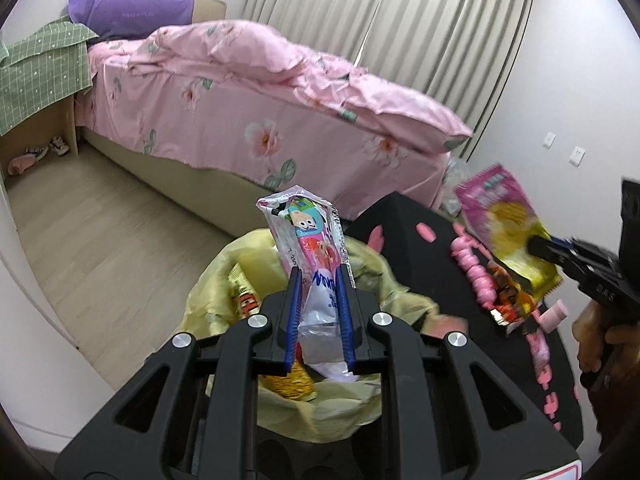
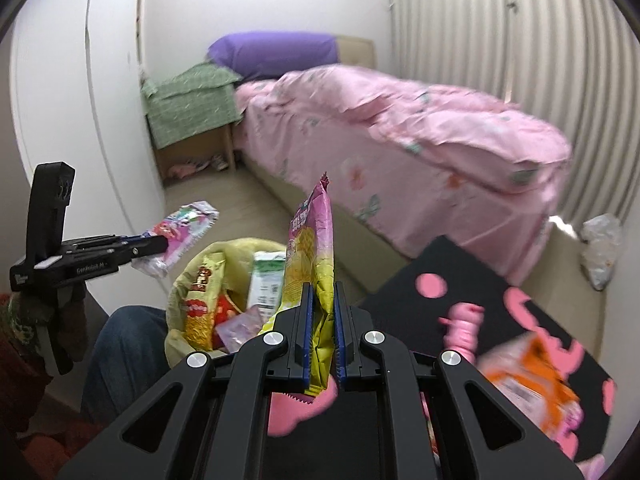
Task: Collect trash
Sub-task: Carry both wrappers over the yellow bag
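- My left gripper [image 1: 318, 276], one of two, is clamped on one cartoon wrapper [image 1: 306, 240], held upright over the bag [image 1: 352, 404].
- My right gripper [image 2: 322, 292] pinches one pink-and-yellow packet [image 2: 310, 248], held on edge just beside the bag, above the mat [image 2: 472, 276].
- One yellow bag stands open on the floor; I count at least four wrappers inside.
- One orange packet [image 2: 528, 380] lies blurred on the black mat with pink shapes.
- One bed [image 1: 256, 120] stands behind.
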`<state>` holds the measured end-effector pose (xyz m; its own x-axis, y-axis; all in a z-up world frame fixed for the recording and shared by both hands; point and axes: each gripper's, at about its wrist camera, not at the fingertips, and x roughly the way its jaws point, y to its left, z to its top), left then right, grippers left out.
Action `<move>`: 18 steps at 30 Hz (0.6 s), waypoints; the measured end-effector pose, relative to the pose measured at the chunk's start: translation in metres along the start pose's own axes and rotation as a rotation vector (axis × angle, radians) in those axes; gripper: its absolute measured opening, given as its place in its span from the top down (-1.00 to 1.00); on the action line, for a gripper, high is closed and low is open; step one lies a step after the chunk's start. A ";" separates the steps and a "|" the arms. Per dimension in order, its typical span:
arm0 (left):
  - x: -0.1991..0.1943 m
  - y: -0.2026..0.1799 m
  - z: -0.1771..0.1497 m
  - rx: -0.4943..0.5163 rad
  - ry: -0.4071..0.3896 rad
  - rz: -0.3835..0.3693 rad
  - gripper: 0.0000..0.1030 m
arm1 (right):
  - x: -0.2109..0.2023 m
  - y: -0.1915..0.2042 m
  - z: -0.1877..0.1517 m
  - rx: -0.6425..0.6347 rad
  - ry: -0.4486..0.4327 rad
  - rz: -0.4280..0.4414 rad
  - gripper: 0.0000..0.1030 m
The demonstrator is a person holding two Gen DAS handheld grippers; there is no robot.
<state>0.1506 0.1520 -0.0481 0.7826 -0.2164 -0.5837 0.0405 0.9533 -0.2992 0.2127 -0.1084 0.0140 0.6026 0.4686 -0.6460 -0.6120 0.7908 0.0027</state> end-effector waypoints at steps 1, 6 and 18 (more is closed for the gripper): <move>0.006 0.003 -0.001 0.001 0.016 0.011 0.70 | 0.013 0.002 0.003 -0.005 0.018 0.017 0.79; 0.035 0.018 -0.012 -0.002 0.087 0.038 0.70 | 0.103 0.018 0.019 -0.041 0.140 0.087 0.79; 0.088 0.032 -0.034 0.008 0.204 0.052 0.70 | 0.220 0.037 0.001 -0.098 0.463 0.163 0.80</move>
<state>0.1997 0.1560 -0.1347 0.6420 -0.2039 -0.7391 0.0089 0.9659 -0.2588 0.3235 0.0242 -0.1278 0.2183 0.3414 -0.9142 -0.7382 0.6705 0.0741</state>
